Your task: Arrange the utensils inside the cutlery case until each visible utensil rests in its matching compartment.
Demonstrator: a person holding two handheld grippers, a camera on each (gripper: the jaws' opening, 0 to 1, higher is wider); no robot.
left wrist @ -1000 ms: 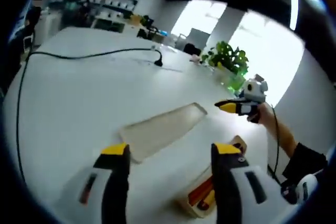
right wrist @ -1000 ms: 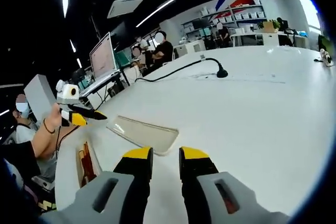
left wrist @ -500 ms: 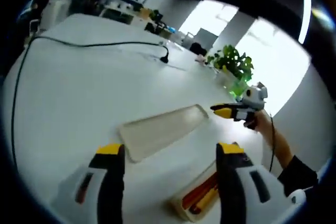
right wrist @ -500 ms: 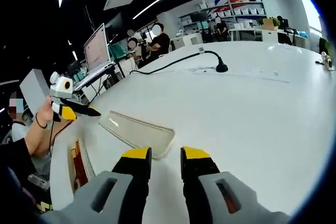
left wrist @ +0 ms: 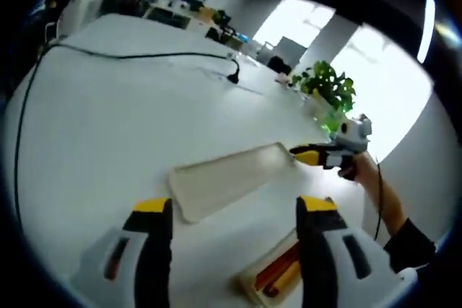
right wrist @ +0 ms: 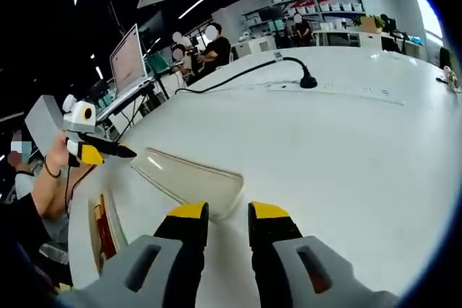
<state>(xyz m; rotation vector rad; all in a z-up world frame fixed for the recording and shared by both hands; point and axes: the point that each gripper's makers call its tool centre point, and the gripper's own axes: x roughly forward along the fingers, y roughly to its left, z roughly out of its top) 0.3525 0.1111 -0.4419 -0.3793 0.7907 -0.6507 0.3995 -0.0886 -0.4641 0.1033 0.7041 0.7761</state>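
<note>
A clear, shallow case lid (left wrist: 229, 182) lies flat on the white table (left wrist: 108, 128), just ahead of my left gripper (left wrist: 234, 214), whose jaws stand wide open and empty. The open cutlery case (left wrist: 271, 279) sits at the lower right, holding red and orange utensils (left wrist: 283, 268). My right gripper (left wrist: 299, 152), held in a hand, hovers by the lid's far end. In the right gripper view my right gripper (right wrist: 229, 218) is shut with nothing in it, just short of the lid (right wrist: 191, 178). The case (right wrist: 101, 225) lies to the left, below the left gripper (right wrist: 119, 152).
A black cable with a plug block (left wrist: 232, 77) crosses the far side of the table (right wrist: 307, 81). A green plant (left wrist: 328, 91) stands at the table's edge. A monitor (right wrist: 128, 63) and several seated people are behind the far desks.
Both views have drifted a little with the hands. The right gripper's tip has come slightly closer to the lid's far end. Lid and case have not moved.
</note>
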